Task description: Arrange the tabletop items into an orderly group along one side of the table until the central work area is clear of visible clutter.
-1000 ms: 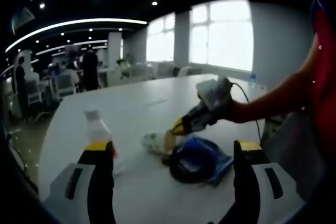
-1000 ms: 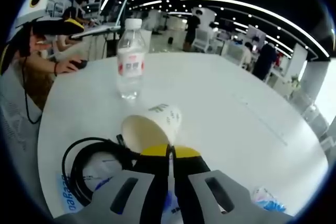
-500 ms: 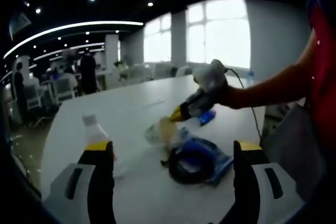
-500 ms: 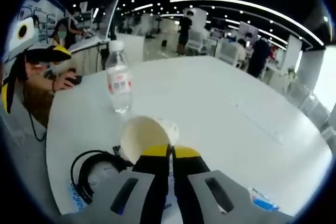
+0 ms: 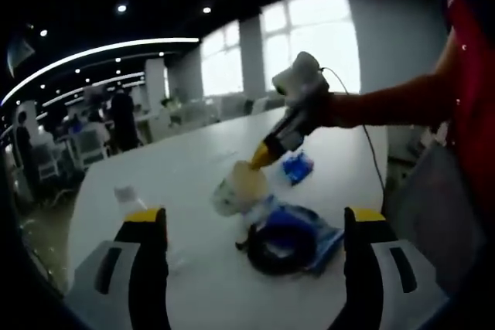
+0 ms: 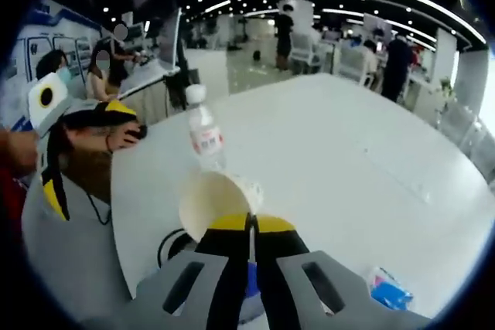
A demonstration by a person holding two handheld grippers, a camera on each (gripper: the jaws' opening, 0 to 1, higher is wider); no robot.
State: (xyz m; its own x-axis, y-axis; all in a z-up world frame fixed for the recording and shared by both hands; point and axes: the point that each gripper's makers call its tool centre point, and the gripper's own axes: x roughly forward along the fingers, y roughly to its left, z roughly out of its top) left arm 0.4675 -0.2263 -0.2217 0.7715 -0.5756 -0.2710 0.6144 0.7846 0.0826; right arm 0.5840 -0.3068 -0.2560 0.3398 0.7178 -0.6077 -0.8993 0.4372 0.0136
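Seen in the right gripper view, the cup (image 6: 216, 202) sits on the jaws above the table (image 6: 348, 152), bottle (image 6: 205, 138) at its 12 o'clock, packet (image 6: 389, 290) at 4, cable (image 6: 176, 245) at 7.

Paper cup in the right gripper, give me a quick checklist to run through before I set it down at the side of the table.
1. Grip on the paper cup: ok, the right gripper is shut on its rim.
2. Cup off the table: ok, the left gripper view shows the cup lifted above the surface.
3. Cup empty: cannot tell, the inside looks pale but its bottom is hidden.
4. Water bottle upright: ok, it stands capped beyond the cup.
5. Black cable coil out of the way: not ok, it lies on a blue packet just below the cup.
6. Left gripper free: ok, jaws open and holding nothing.
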